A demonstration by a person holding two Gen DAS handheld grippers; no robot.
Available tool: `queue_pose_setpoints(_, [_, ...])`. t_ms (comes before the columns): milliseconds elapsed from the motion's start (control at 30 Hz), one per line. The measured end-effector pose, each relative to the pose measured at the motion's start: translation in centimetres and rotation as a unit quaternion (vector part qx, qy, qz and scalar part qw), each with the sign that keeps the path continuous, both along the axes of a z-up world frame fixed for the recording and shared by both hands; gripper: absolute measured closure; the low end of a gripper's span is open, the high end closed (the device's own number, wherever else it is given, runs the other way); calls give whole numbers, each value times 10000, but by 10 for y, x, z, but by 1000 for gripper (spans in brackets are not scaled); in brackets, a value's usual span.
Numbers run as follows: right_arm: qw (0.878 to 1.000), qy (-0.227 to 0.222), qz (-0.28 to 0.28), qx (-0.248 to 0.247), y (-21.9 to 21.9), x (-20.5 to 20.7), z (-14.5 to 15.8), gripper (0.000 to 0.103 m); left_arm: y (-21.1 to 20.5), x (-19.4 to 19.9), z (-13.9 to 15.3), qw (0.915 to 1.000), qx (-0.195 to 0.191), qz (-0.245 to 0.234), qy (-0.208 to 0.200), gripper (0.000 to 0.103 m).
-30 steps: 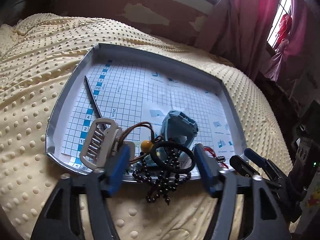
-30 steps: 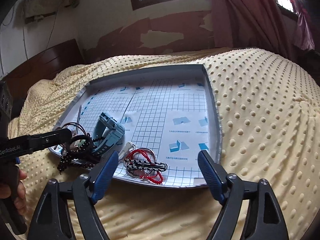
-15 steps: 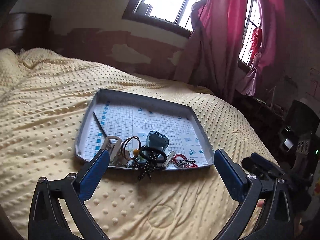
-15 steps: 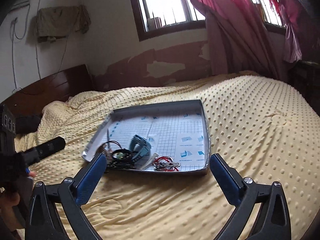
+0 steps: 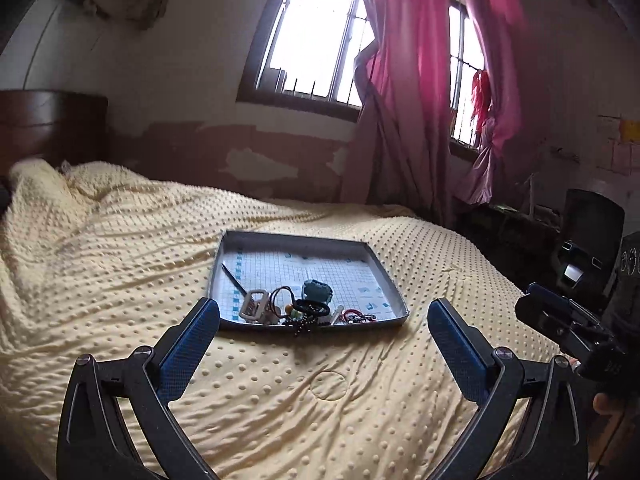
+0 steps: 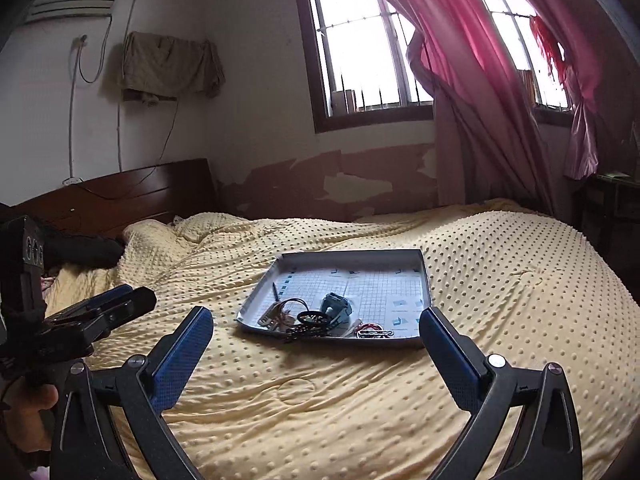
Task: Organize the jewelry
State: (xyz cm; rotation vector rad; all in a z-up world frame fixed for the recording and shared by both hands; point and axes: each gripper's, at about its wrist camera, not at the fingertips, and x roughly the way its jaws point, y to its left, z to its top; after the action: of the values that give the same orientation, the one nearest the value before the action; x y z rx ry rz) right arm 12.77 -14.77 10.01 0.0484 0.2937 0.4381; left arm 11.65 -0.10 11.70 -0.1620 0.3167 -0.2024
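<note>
1. Both grippers are sitting much farther back from the shallow grey tray with grid-printed paper [image 5: 390, 280] than before.
2. Left gripper [image 5: 323, 338] and right gripper [image 6: 316, 338] are gaping wide, carrying nothing.
3. Jewelry pile [image 5: 298, 307] is lying along the tray's near edge on the yellow dotted bedspread [image 5: 120, 264].

Tray on the bed ahead of my two grippers

The tray [image 5: 390, 280] sits on the bedspread [image 5: 120, 264] with the jewelry bunched along its near edge: hair clip [image 5: 253, 309] left, watch [image 5: 317, 290] behind the bead bracelet [image 5: 306, 322], chain [image 6: 374, 333] right; my left gripper [image 5: 324, 344] and right gripper [image 6: 316, 344] stand well apart from it
</note>
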Motion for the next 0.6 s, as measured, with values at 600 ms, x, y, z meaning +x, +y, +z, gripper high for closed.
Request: queue_pose_setpoints(600, [9990,-349,-267,-66,9,-91,-53,0,2,-109,-47,9970,525,501,-252,1])
